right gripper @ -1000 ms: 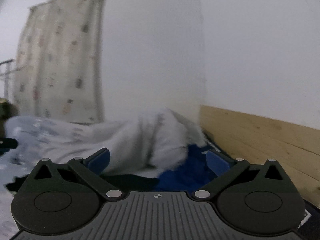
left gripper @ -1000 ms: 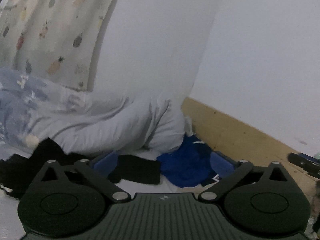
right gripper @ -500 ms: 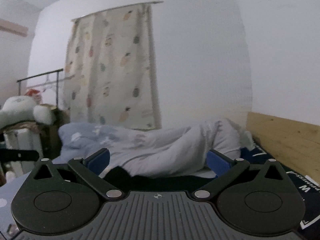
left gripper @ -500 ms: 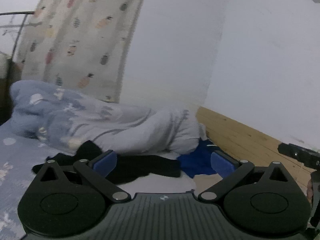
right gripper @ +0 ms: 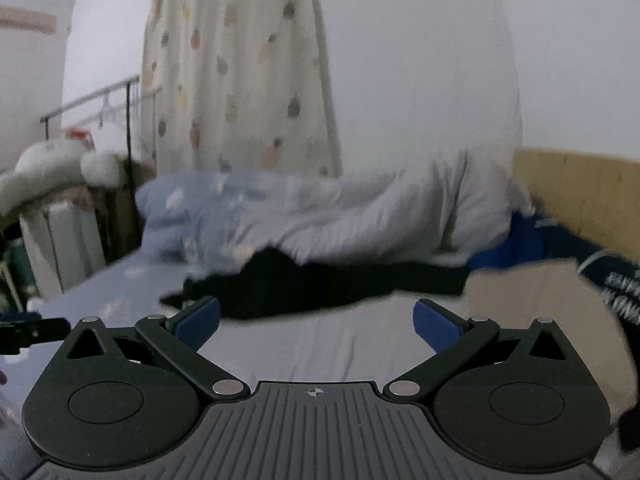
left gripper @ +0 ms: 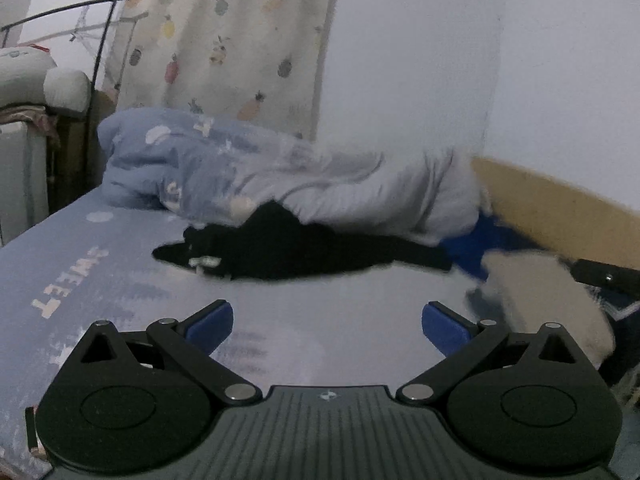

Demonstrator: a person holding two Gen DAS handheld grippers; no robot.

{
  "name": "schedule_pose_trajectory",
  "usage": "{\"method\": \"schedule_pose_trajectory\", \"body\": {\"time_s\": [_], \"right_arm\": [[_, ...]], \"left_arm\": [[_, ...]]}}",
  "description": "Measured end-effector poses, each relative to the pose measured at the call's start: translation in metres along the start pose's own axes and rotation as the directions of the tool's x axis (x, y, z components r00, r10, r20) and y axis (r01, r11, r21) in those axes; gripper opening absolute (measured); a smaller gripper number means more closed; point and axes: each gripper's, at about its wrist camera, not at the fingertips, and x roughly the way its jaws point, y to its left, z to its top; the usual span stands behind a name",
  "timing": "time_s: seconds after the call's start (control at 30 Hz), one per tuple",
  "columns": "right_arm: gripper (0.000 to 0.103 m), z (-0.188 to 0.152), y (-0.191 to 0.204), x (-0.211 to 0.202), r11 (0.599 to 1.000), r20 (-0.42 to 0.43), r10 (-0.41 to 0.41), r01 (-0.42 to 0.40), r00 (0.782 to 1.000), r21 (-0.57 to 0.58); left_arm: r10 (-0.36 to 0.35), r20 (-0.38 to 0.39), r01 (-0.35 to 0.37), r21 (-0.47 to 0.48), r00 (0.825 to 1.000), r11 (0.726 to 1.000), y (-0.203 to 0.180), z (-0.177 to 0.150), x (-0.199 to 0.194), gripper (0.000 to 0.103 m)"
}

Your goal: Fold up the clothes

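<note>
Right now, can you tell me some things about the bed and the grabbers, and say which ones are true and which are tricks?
1. The left gripper is squeezing the black garment. False: its jaws are wide open and empty.
2. The right gripper is open. True.
3. The black garment lies on the bed sheet, in front of the crumpled duvet. True.
4. The curtain is plain red. False: it is pale with little fruit prints.

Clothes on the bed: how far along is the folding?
Nothing looks folded. The black garment lies spread and rumpled on the bed, blue clothes heaped beside it. Both tongs, left and right, are open and empty. All the folding remains.
</note>
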Motion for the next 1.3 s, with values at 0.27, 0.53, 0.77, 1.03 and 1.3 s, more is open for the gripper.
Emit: {"method": "schedule_pose_trajectory", "body": {"time_s": [0.27,0.53,0.77,1.03,1.3], "right_arm": [[0.103,-0.07,0.019,0.037,0.999,-0.11,-0.031,0.034,0.993,0.027],[0.103,-0.101,0.037,0.05,0.998,-0.179,-0.06,0.06,0.982,-0.006],[0.103,-0.118,0.056,0.056,0.999,-0.219,-0.033,0.031,0.975,-0.012],[0.103,-0.124,0.064,0.058,1.0,-0.247,-0.027,0.028,0.969,0.0],[0.103,-0.126,0.066,0.058,1.0,-0.261,-0.018,0.02,0.965,0.004]], "left_arm": [[0.06,-0.177,-0.059,0.012,0.982,0.998,0.007,-0.045,0.031,0.103],[0.085,-0.181,-0.099,-0.069,0.98,0.993,0.029,-0.062,0.023,0.103],[0.093,-0.168,-0.106,-0.068,0.981,0.992,0.027,-0.078,0.01,0.103],[0.122,-0.179,-0.129,-0.026,0.976,0.991,0.023,-0.083,0.007,0.103],[0.121,-0.176,-0.124,-0.006,0.977,0.992,0.021,-0.085,0.004,0.103]]}}
